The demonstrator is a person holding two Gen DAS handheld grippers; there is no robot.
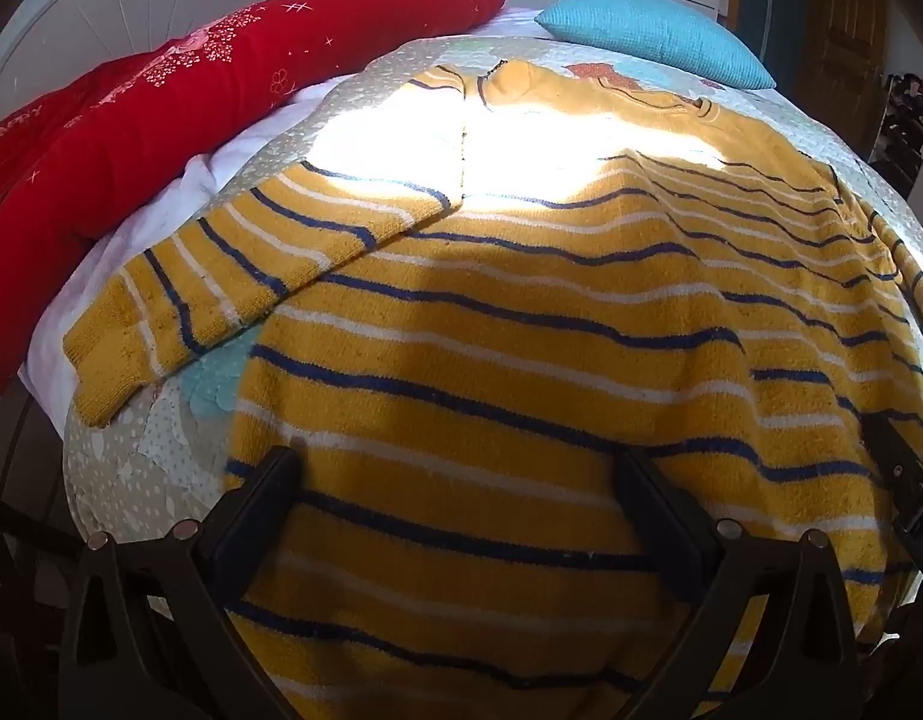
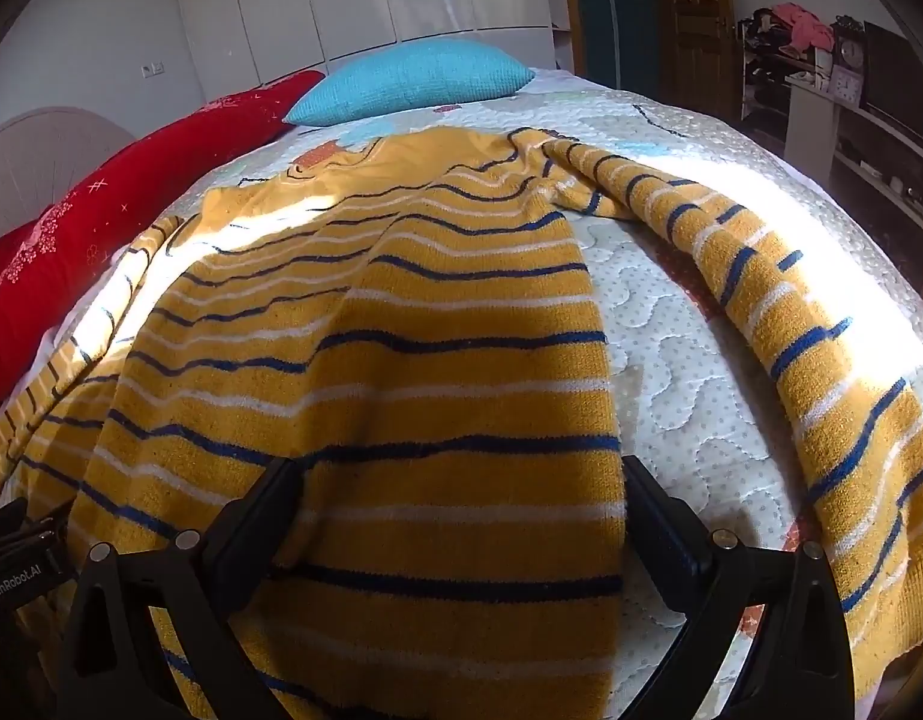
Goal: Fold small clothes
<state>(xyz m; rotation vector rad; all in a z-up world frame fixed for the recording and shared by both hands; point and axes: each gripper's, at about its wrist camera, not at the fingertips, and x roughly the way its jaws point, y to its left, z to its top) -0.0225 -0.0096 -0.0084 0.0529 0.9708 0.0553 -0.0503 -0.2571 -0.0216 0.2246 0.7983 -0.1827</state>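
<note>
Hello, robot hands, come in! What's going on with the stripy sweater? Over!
Left gripper and right gripper: jaws open, at the hem. Striped sweater spread flat on the quilt, sleeves out, unfolded. Nothing in the way.

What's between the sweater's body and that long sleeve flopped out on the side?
Bare quilted bedspread: the right wrist view shows nothing lying between the striped sweater body and its spread sleeve.

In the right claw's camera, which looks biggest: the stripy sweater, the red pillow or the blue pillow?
1. Stripy sweater, though it lies nearest the camera.
2. Red pillow.
3. Blue pillow, farthest away, so its true size is unsure.
</note>
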